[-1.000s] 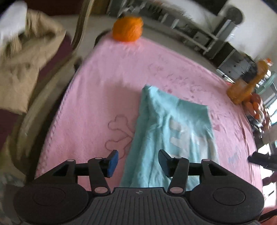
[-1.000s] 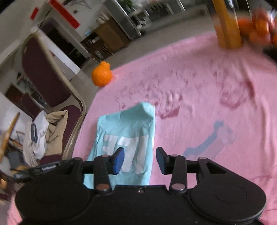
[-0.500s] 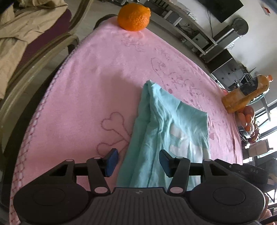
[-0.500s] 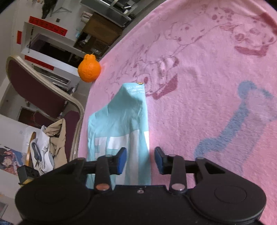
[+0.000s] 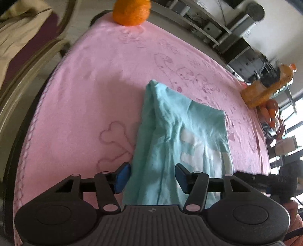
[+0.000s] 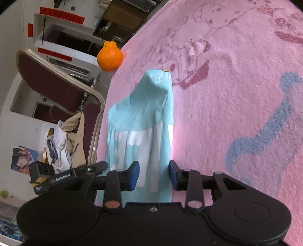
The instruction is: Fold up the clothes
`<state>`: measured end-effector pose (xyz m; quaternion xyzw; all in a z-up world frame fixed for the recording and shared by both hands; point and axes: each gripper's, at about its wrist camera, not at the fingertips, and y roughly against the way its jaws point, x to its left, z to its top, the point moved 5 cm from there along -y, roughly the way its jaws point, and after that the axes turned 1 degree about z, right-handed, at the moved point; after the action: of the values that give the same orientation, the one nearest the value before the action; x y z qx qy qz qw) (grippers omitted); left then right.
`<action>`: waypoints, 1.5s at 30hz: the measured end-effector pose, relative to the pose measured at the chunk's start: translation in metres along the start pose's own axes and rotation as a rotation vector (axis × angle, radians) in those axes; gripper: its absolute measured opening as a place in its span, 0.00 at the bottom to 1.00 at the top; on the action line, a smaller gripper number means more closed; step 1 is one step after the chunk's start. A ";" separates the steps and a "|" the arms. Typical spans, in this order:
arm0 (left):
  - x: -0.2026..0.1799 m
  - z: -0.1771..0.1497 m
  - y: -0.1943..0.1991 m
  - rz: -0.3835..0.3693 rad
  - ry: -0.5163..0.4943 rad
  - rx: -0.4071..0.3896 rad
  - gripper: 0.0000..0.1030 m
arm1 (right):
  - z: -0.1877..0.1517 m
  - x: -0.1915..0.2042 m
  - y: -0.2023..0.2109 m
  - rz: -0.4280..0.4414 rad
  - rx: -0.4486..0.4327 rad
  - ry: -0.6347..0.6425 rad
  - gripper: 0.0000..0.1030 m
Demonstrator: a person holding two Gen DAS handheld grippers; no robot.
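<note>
A light teal T-shirt [image 5: 176,132] with white print lies folded into a long strip on a pink blanket [image 5: 90,90]. My left gripper [image 5: 152,177] is open, its blue pads either side of the shirt's near left edge. In the right wrist view the same shirt [image 6: 144,121] runs away from me, its collar label at the far end. My right gripper [image 6: 153,176] is open over the shirt's near right corner, with nothing pinched between the pads. The other gripper's black body [image 6: 62,177] shows at the left.
An orange fruit [image 5: 131,11] sits at the blanket's far edge. A juice bottle [image 5: 265,89] and a bowl of oranges [image 5: 272,113] stand at the far right. A maroon chair [image 6: 62,90] with piled clothes [image 6: 70,136] stands beside the table's left edge.
Both grippers have come down and closer to the shirt's near end. The right one tilted from looking across the table to looking down along the strip. The shirt has not moved.
</note>
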<state>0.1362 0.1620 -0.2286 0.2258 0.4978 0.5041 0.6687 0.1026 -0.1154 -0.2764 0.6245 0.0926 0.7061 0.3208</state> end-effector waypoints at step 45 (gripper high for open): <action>-0.384 -0.112 0.004 -0.193 -0.533 -0.482 0.07 | -0.016 0.028 0.323 -0.534 -0.818 0.337 0.05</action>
<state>0.0357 -0.2040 -0.1020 0.1370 0.1924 0.4649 0.8533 -0.0221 -0.3460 -0.0854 0.2803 0.0156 0.6687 0.6885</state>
